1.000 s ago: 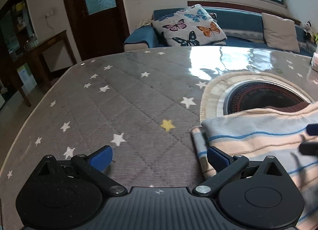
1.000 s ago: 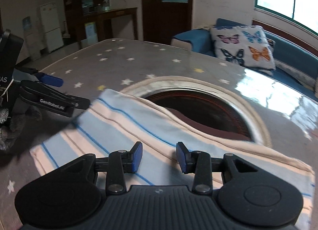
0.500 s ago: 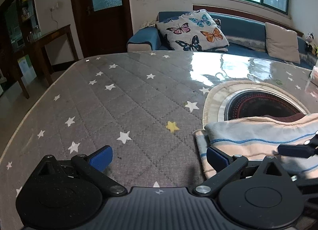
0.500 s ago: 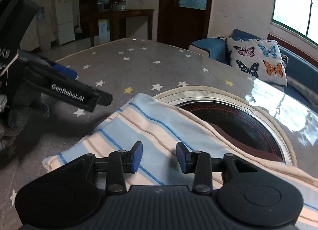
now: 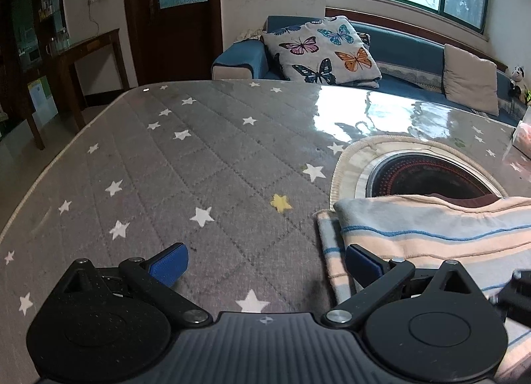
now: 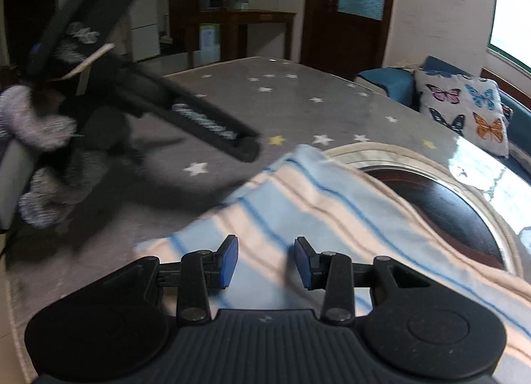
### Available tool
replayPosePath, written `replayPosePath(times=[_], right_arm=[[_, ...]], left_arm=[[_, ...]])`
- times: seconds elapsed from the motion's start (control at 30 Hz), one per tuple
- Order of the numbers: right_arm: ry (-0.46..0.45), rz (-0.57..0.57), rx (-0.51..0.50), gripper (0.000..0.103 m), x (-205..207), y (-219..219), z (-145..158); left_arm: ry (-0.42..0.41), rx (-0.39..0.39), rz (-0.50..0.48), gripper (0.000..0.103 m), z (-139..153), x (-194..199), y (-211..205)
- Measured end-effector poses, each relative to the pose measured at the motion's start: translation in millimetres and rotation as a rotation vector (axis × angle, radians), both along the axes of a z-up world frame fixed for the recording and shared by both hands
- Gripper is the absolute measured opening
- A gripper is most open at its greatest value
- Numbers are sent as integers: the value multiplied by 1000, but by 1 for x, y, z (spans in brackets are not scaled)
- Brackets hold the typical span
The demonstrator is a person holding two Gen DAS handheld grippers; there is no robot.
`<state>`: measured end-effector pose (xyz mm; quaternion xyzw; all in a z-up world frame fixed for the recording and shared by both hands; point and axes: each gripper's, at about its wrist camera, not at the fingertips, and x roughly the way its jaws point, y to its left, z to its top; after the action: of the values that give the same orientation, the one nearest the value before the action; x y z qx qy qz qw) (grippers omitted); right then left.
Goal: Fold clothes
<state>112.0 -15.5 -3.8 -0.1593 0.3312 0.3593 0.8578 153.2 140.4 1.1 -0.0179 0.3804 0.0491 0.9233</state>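
Note:
A folded striped garment [image 5: 431,234], in light blue, cream and thin blue lines, lies on the grey star-patterned table cover [image 5: 199,168]. It also shows in the right wrist view [image 6: 315,205]. My left gripper [image 5: 264,264] is wide open and empty, just left of the garment's left edge, with its right finger over that edge. My right gripper [image 6: 265,263] is open and empty above the garment. The left gripper's body appears blurred in the right wrist view [image 6: 186,118], held by a gloved hand [image 6: 43,158].
A round cream-rimmed opening with a dark inside [image 5: 424,178] lies in the table just behind the garment. A blue sofa with a butterfly pillow [image 5: 322,49] stands beyond the far edge. A wooden side table [image 5: 83,62] and a dark door stand at the left.
Both grippers have pulled back and risen away from the garment. The left gripper looks blurred in the right wrist view, so it is moving. The garment lies still, folded.

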Motion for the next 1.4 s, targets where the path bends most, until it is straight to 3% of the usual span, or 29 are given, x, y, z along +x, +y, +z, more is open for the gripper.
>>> replayPosePath(times=[0.3, 0.57, 0.8, 1.0, 1.2, 1.4], right_arm=[[2, 110, 23, 38, -40, 7, 9], [2, 162, 37, 38, -48, 16, 12], [-66, 226, -15, 29, -70, 32, 5], [-16, 217, -29, 31, -70, 43, -6], [-54, 287, -34, 32, -83, 47, -10], [-52, 243, -13, 31, -79, 40, -2]], left_arm=[[19, -37, 17, 102, -2, -8, 5], [27, -58, 27, 102, -2, -12, 9], [36, -62, 37, 102, -5, -14, 13], [34, -67, 37, 102, -6, -17, 16], [34, -68, 41, 102, -6, -15, 18], [35, -68, 45, 102, -5, -15, 19]])
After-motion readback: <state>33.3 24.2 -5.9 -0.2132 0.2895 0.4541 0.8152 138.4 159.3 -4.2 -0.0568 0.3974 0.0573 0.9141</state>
